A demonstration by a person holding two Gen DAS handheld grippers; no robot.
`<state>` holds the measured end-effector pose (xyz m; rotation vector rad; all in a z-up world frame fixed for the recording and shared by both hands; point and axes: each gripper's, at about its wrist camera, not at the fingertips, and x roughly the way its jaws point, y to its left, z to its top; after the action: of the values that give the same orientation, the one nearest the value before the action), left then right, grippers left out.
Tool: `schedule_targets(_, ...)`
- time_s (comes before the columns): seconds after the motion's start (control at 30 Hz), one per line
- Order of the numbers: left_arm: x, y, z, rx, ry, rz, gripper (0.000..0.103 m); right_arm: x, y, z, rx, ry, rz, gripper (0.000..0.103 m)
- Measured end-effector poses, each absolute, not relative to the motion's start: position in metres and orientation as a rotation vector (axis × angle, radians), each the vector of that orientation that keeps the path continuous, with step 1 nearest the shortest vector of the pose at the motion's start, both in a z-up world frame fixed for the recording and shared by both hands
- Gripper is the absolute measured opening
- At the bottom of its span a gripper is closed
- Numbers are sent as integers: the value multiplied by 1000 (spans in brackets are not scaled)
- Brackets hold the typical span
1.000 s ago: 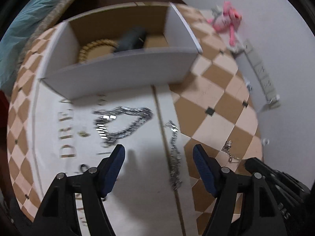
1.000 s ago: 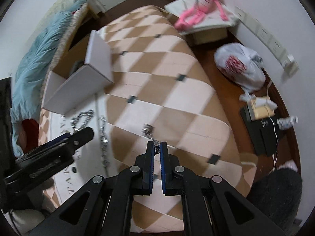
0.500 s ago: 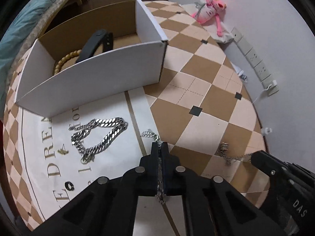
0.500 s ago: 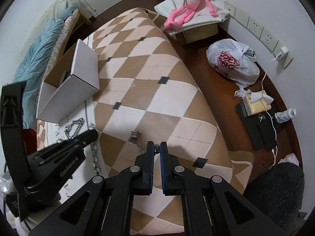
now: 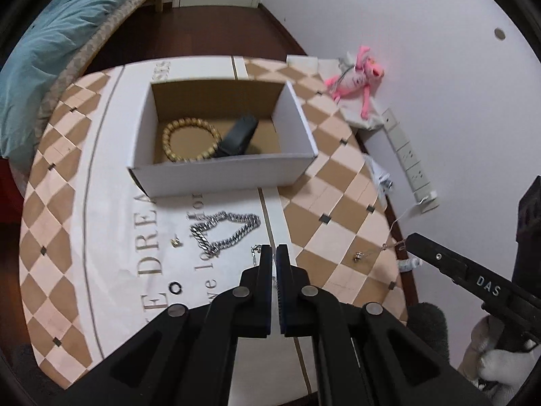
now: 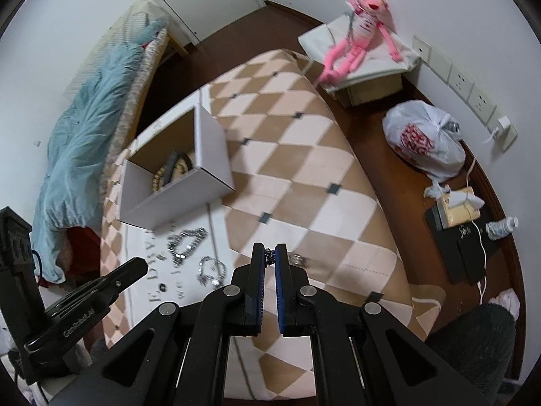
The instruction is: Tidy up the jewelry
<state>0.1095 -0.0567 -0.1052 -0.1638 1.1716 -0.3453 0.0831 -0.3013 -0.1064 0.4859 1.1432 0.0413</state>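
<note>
A white cardboard box stands on the checkered table and holds a gold bead bracelet and a black band. A thick silver chain lies in front of the box. My left gripper is shut on a thin silver chain and holds it above the table. My right gripper is shut on a thin pendant chain; in the left wrist view that chain hangs from its tip. The box also shows in the right wrist view.
A small gold stud and a black ring lie on the white runner. A pink plush toy, a white plastic bag and a wall power strip sit beyond the table's right edge. A bed lies behind.
My left gripper closed on the thin silver chain and lifted it off the table. My right gripper rose too, still shut on the pendant chain. Both views now look from higher up.
</note>
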Motion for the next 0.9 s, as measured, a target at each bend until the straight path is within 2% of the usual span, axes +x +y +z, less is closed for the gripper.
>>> schedule_targets(0.23, 119, -47, -77, -215, 1127, -395, 0, 98, -286, -65, 439, 1078, 101, 6)
schedule_targets(0.33, 121, -50, -89, -213, 1169, -364, 3, 102, -280, -62, 420, 1067, 102, 6)
schedule_targets(0.47, 120, -60, -126, -178, 1238, -314, 8, 100, -276, -84, 412, 1113, 85, 6)
schedule_targets(0.5, 120, -62, -137, -171, 1260, -294, 19, 98, -277, -93, 412, 1130, 78, 6)
schedule_targets(0.53, 120, -64, -146, -167, 1281, -281, 44, 96, -278, -102, 416, 1148, 71, 6)
schedule_targets(0.6, 121, -68, -163, -166, 1312, -268, 79, 90, -281, -123, 426, 1190, 54, 6)
schedule_targets(0.9, 115, -105, -202, -15, 1336, -229, 78, 63, -300, -173, 470, 1274, -22, 6)
